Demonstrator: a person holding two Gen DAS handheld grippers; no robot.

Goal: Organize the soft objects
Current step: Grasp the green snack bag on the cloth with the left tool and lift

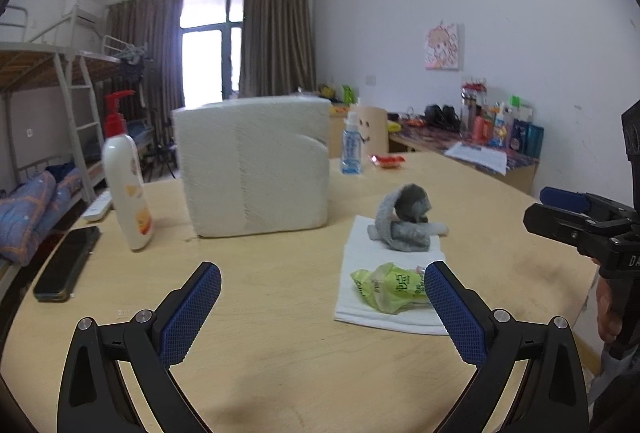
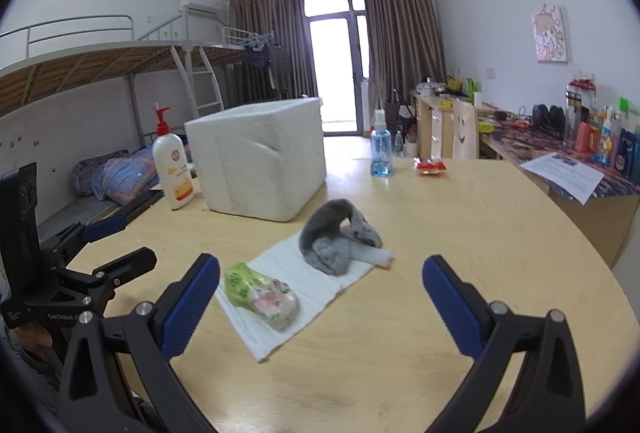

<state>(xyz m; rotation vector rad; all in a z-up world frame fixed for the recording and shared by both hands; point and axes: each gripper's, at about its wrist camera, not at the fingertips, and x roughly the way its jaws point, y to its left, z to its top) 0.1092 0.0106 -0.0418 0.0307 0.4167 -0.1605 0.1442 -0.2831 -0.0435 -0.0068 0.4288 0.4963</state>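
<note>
A folded white towel (image 1: 372, 253) (image 2: 316, 281) lies on the wooden table (image 1: 280, 353). On its far end sits a bundle of grey socks (image 1: 406, 219) (image 2: 338, 239). On its near end lies a green and floral plastic-wrapped tissue pack (image 1: 386, 285) (image 2: 262, 293). A white box-shaped basket (image 1: 254, 163) (image 2: 260, 157) stands behind. My left gripper (image 1: 322, 297) is open and empty, just left of the pack. My right gripper (image 2: 320, 293) is open and empty above the towel; it also shows in the left wrist view (image 1: 560, 209).
A lotion pump bottle (image 1: 126, 177) (image 2: 172, 169), a black phone (image 1: 68, 263) and a white remote (image 1: 98, 207) lie at the left. A blue spray bottle (image 1: 352, 147) (image 2: 380, 149) and a red packet (image 1: 388, 161) (image 2: 430, 166) sit at the far side. A cluttered desk (image 2: 560, 153) stands at the right.
</note>
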